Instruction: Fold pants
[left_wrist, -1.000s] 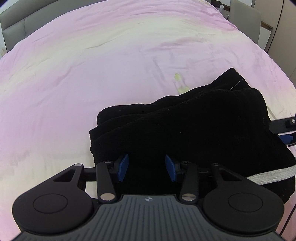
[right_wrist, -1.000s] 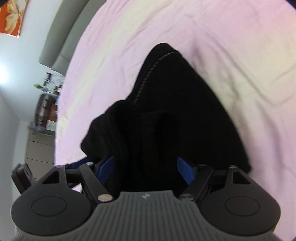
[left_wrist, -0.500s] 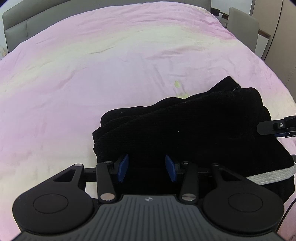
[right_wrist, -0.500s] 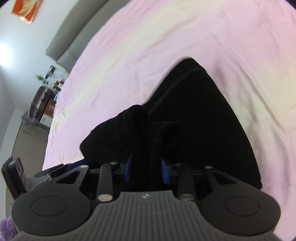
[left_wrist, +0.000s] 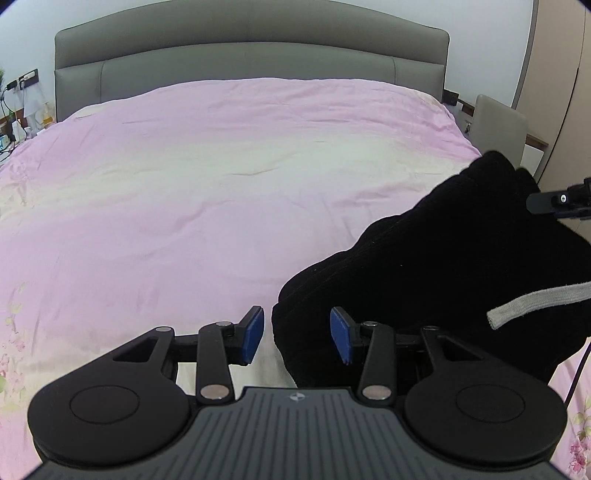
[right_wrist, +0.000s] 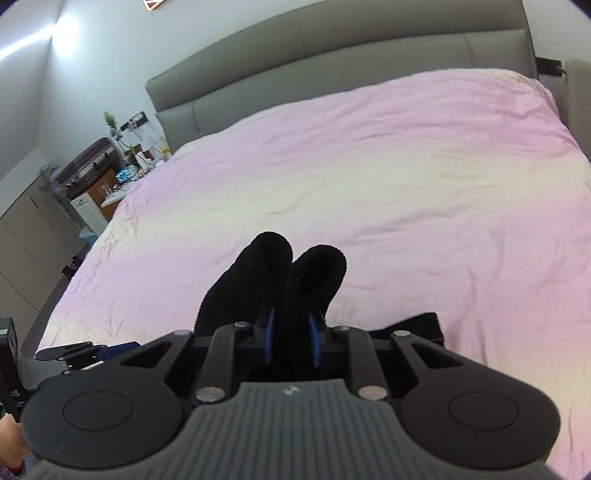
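Note:
The folded black pants (left_wrist: 443, 266) are a thick bundle raised off the pink bed at the right of the left wrist view, a grey drawstring (left_wrist: 535, 302) hanging from them. My left gripper (left_wrist: 295, 334) is open; the bundle's left edge hangs between its blue pads, untouched as far as I can see. My right gripper (right_wrist: 290, 341) is shut on two rolled folds of the pants (right_wrist: 295, 273), which stick up between its pads. The right gripper's finger tip (left_wrist: 557, 201) shows at the right edge of the left wrist view.
The pink and cream bed sheet (left_wrist: 221, 184) spreads wide ahead, with a grey headboard (left_wrist: 251, 55) at the far end. A beige chair (left_wrist: 498, 125) stands at the bed's right side. A cluttered nightstand and cabinets (right_wrist: 99, 177) are at the left.
The right gripper closed on the pants and lifted them up off the bed. Both cameras tilted up toward the headboard. The left gripper stayed open as the bundle shifted right.

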